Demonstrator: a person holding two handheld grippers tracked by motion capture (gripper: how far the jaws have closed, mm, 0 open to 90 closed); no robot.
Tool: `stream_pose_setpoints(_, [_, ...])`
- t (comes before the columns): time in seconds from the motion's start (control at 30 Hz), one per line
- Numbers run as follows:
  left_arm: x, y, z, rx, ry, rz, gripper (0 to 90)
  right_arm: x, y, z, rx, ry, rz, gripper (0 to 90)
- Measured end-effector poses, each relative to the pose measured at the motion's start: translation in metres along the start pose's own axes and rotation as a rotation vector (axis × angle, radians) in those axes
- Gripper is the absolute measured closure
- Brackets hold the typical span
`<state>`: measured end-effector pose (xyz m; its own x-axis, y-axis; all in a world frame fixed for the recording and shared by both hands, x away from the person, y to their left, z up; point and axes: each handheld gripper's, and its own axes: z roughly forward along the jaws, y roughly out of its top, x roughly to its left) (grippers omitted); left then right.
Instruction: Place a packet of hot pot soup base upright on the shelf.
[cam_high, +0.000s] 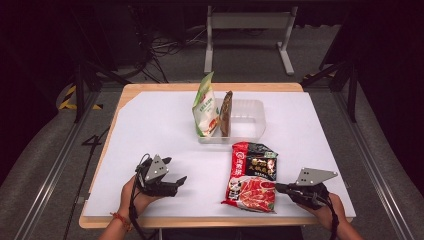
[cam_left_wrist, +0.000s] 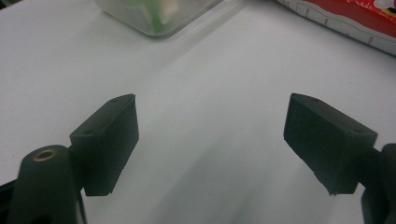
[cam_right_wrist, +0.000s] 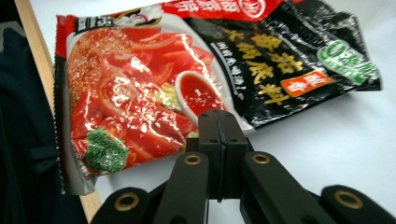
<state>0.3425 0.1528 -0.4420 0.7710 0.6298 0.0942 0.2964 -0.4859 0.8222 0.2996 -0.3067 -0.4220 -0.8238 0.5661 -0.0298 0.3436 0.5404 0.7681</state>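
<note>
Red-and-black glossy soup-base packet lies flat on the white tabletop, pinched at its edge by the clenched right claw. Left claw rests released. Two pouches already stand in the clear plastic tub; this one remains.

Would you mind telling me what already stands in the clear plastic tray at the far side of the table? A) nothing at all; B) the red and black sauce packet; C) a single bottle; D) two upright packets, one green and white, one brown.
D: in the high view the green and white packet and the brown packet stand upright in the tray, while the red and black packet lies on the table outside it.
</note>
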Motion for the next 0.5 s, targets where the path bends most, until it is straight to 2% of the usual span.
stream_pose_setpoints(0.07, [0.0, 0.0, 0.0, 0.002, 0.003, 0.0, 18.6, -0.001, 0.0, -0.002, -0.005, -0.011, -0.001, 90.0])
stream_pose_setpoints(0.17, [0.0, 0.0, 0.0, 0.005, 0.012, 0.005, 18.6, -0.007, 0.002, -0.007, -0.03, -0.051, 0.012, 81.5])
stream_pose_setpoints(0.23, [0.0, 0.0, 0.0, 0.005, 0.011, 0.005, 18.4, -0.012, 0.004, -0.009, -0.043, -0.064, 0.028, 78.8])
stream_pose_setpoints(0.33, [0.0, 0.0, 0.0, 0.016, 0.028, 0.005, 18.4, -0.022, 0.006, -0.009, -0.057, -0.079, 0.058, 62.5])
stream_pose_setpoints(0.43, [0.0, 0.001, 0.0, 0.013, 0.029, 0.013, 18.4, -0.032, 0.009, -0.008, -0.076, -0.081, 0.1, 51.1])
stream_pose_setpoints(0.5, [0.001, 0.001, -0.001, 0.01, 0.028, 0.009, 18.3, -0.039, 0.011, -0.005, -0.064, -0.069, 0.123, 45.0])
